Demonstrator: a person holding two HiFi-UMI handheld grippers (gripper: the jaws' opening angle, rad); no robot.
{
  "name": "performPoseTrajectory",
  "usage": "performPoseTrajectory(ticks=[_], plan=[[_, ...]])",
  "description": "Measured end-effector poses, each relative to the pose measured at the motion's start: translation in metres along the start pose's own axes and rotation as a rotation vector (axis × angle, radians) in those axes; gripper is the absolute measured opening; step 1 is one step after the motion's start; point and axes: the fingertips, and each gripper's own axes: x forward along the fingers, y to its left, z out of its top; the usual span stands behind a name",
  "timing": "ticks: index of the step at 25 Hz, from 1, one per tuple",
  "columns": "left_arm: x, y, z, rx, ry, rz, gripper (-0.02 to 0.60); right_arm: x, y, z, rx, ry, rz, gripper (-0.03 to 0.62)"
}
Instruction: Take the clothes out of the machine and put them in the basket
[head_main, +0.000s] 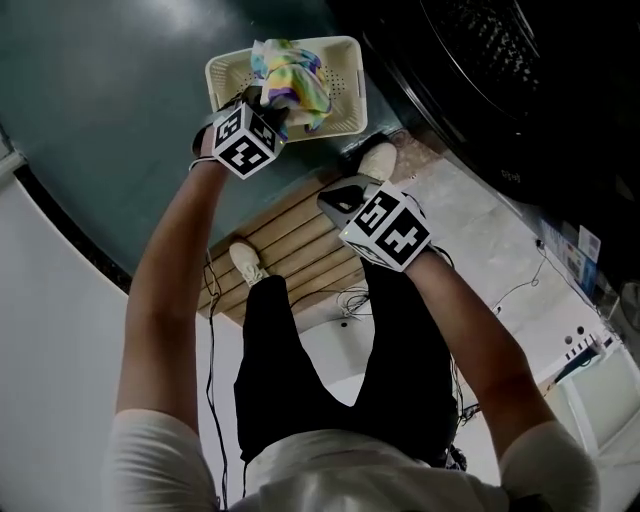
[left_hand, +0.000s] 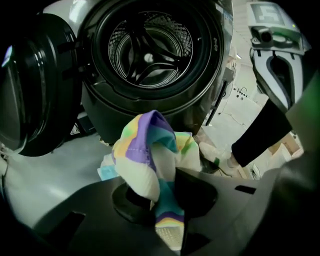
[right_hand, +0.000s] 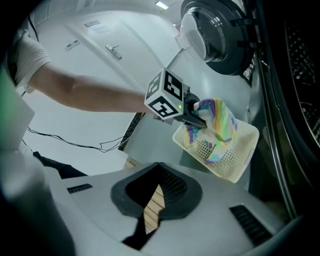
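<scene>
A cloth (head_main: 285, 80) in pastel stripes of purple, yellow, green and teal hangs into the cream perforated basket (head_main: 340, 48) on the floor. My left gripper (head_main: 268, 108) is shut on it at the basket's near edge. In the left gripper view the cloth (left_hand: 150, 150) bunches up out of the left gripper (left_hand: 167, 200), one end pinched between the jaws. The right gripper view shows the basket (right_hand: 245, 150), the cloth (right_hand: 217, 122) and the left gripper (right_hand: 197, 117) above it. My right gripper (head_main: 340, 200) hangs lower right of the basket, tips together, holding nothing (right_hand: 159, 167).
The dark washing machine (head_main: 500, 80) stands right of the basket, its drum (left_hand: 150, 50) showing no clothes and its door (left_hand: 30, 85) swung wide. The person's shoes (head_main: 375, 160) rest on a wooden slat mat (head_main: 290, 240). Cables (head_main: 345, 300) trail over the floor.
</scene>
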Motion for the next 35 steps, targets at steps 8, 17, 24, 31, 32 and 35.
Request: performPoseTrajectory(ticks=[8, 17, 24, 31, 32, 35], plan=[[0.040, 0.008, -0.023, 0.044, 0.103, 0.042, 0.124, -0.004, -0.028, 0.016, -0.042, -0.038, -0.016, 0.003], [0.040, 0.018, -0.028, -0.006, 0.122, 0.080, 0.219, -0.011, -0.030, 0.017, -0.036, -0.070, -0.027, 0.003], [-0.027, 0.014, -0.004, -0.092, 0.040, 0.101, 0.206, -0.037, -0.009, 0.049, -0.035, -0.148, -0.077, 0.003], [-0.123, -0.003, 0.021, -0.199, -0.084, 0.112, 0.181, -0.060, 0.045, 0.074, -0.017, -0.245, -0.109, 0.003], [-0.139, -0.008, 0.024, -0.217, -0.101, 0.111, 0.172, -0.065, 0.055, 0.076, -0.009, -0.259, -0.108, 0.003], [-0.185, -0.019, 0.032, -0.250, -0.154, 0.112, 0.155, -0.078, 0.085, 0.083, 0.000, -0.303, -0.114, 0.003]])
